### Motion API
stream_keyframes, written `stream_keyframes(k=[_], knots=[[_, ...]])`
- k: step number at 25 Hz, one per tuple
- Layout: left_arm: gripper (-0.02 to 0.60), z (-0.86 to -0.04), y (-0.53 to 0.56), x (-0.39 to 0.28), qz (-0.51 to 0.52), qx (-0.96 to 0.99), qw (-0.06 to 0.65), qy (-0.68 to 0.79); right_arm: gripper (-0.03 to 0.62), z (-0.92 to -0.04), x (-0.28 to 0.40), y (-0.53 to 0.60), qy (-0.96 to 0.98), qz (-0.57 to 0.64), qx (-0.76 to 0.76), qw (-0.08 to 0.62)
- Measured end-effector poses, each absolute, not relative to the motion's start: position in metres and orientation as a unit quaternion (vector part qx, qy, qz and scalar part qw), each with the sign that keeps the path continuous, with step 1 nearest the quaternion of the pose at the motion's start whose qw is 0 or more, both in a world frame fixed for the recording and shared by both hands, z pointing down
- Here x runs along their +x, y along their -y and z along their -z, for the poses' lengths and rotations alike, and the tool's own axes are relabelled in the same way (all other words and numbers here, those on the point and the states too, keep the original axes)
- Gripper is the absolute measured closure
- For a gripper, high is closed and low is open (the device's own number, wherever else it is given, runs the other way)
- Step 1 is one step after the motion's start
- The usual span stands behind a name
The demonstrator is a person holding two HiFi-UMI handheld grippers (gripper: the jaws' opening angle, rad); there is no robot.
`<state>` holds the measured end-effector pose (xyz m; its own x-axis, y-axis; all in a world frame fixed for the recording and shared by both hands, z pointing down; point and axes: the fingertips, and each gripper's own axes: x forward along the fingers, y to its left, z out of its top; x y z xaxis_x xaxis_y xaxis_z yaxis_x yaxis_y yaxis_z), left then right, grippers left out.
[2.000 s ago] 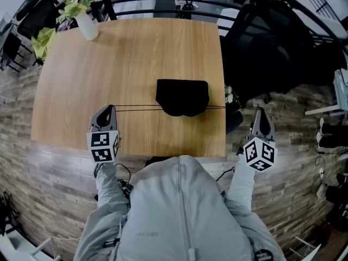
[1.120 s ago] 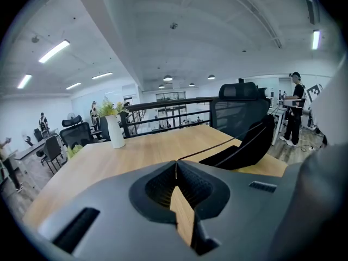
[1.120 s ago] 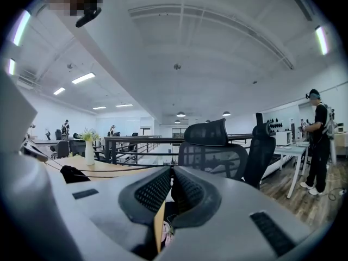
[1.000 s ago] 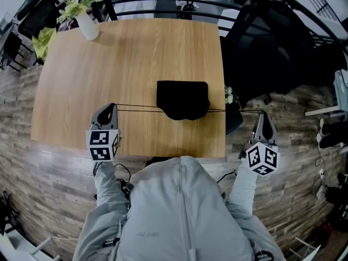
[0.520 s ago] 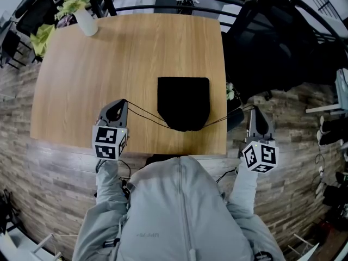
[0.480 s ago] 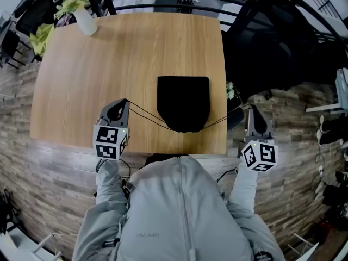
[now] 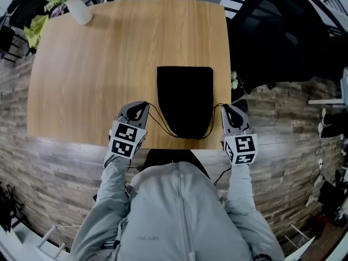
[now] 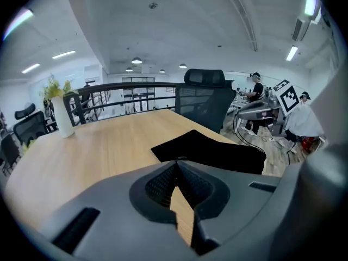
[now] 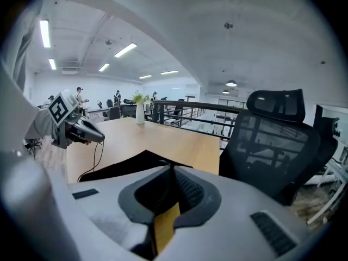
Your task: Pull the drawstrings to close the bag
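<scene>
A flat black drawstring bag (image 7: 185, 99) lies on the wooden table (image 7: 109, 53), its gathered mouth toward the near edge. Thin black drawstrings (image 7: 158, 122) hang in slack loops from the mouth out to both sides. My left gripper (image 7: 142, 106) rests just left of the bag, jaws shut on the left drawstring end. On the other side, my right gripper (image 7: 225, 109) sits at the table's right edge, shut on the right drawstring (image 7: 213, 118). In the left gripper view the bag (image 8: 209, 150) lies beyond the shut jaws. The right gripper view shows the bag (image 9: 128, 165) and the left gripper (image 9: 76, 129).
A white vase with flowers (image 7: 73, 7) stands at the table's far left corner. A black office chair (image 7: 272, 31) is off the table's right side, and a dark railing (image 8: 125, 94) runs behind the table. The floor below is brick-patterned.
Both grippers have moved inward to the bag's sides and lower. The drawstrings, stretched taut in a straight line before, now sag in loose loops.
</scene>
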<state>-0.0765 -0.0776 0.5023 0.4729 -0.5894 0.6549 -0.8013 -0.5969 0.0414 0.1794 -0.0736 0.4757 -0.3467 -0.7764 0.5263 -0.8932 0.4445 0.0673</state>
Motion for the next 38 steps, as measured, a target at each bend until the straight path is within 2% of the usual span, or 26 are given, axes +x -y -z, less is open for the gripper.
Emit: stream_keyframes(k=[13,20,23,25,31,38], knots=[[0.552,-0.579,0.074,-0.058,-0.341,0.810,0.240,0.413,0.560,-0.573,0.177,0.071,0.798,-0.186,0.478,0.317],[0.551,-0.596,0.070,-0.065,-0.343,0.795,0.265,0.425,0.559,-0.590,0.182,0.069,0.783,-0.233,0.492,0.301],[0.548,-0.598,0.071,-0.071,-0.344,0.788,0.266,0.435,0.528,-0.591,0.183,0.070,0.779,-0.253,0.495,0.289],[0.491,-0.599,0.070,-0.073,-0.340,0.786,0.273,0.439,0.500,-0.591,0.183,0.071,0.777,-0.268,0.496,0.281],[0.411,-0.598,0.065,-0.075,-0.330,0.789,0.279,0.436,0.448,-0.583,0.188,0.073,0.772,-0.281,0.505,0.265],[0.396,-0.580,0.069,-0.081,-0.310,0.794,0.268,0.448,0.437,-0.569,0.197,0.069,0.769,-0.274,0.514,0.262]])
